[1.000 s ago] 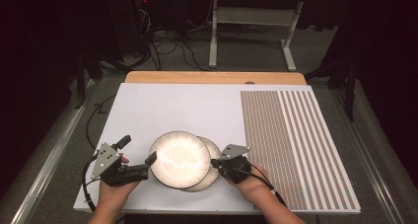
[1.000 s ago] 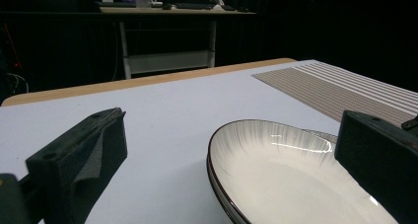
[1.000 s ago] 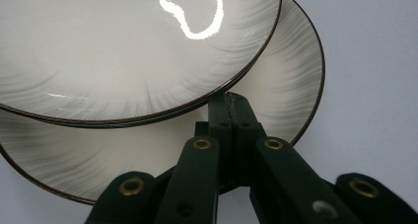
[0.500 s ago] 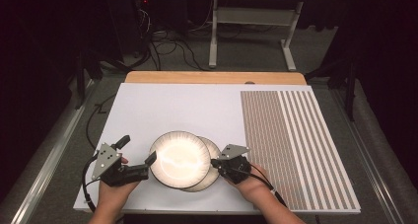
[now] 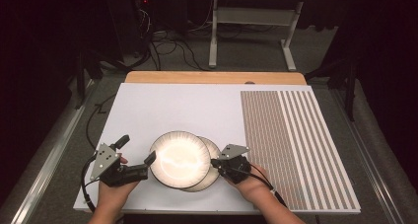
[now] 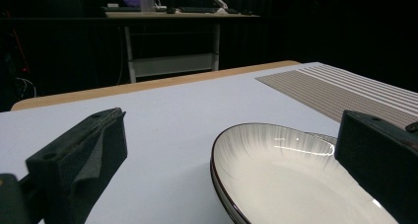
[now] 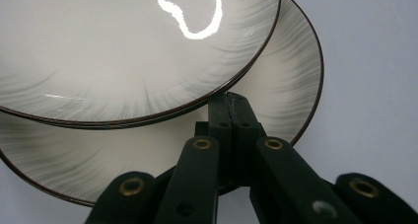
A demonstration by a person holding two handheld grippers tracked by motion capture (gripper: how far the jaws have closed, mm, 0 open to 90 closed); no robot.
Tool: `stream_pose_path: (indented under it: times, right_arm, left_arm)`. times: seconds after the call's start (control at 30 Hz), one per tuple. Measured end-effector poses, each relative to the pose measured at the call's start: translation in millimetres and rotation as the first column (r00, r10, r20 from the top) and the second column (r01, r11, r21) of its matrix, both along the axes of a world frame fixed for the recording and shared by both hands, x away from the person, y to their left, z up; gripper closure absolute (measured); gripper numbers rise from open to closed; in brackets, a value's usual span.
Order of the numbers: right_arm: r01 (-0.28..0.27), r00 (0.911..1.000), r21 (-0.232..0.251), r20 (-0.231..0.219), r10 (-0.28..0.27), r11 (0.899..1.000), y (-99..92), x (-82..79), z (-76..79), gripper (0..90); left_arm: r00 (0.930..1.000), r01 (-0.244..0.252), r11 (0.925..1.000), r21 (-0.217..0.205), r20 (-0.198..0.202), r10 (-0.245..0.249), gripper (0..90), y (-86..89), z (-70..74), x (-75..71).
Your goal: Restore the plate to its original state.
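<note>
Left gripper (image 5: pixel 135 150) spread wide beside two stacked plates, right gripper (image 5: pixel 215 163) pinched together.
The upper plate (image 5: pixel 180 159) overlaps the lower plate (image 5: pixel 213 152) near the white surface's (image 5: pixel 172 105) front edge; right jaws meet over the lower plate's rim, grip uncertain.

Two overlapping plates are set near the table's (image 5: pixel 162 110) front edge, the upper plate (image 5: pixel 180 159) lying left upon the lower plate (image 5: pixel 213 177), flanked by the left gripper (image 5: pixel 135 150) and right gripper (image 5: pixel 215 163).

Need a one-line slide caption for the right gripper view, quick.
Right gripper with jaws closed together over the lower plate, tips reaching under the rim of the upper plate.
</note>
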State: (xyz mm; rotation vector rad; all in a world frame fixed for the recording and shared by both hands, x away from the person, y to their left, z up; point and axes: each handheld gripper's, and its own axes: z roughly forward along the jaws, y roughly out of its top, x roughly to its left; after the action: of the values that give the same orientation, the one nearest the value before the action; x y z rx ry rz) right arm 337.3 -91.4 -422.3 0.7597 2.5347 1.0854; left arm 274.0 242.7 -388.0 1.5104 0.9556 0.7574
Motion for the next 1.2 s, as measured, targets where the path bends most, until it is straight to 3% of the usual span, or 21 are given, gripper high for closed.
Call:
stream_pose_path:
  times: [0.67,1.2]
  right_arm:
    - [-0.004,1.0,-0.009,0.001,0.004,1.0,-1.3,0.4,1.6,90.0]
    - [0.007,0.9999,0.021,0.012,-0.007,1.0,-4.1,-0.7,7.0,90.0]
  left_arm:
    - [1.0,0.004,1.0,0.0,-0.002,-0.004,0.4,0.7,-0.7,0.4]
    - [0.9999,0.008,1.0,0.003,-0.01,-0.008,0.6,0.5,-1.5,0.7]
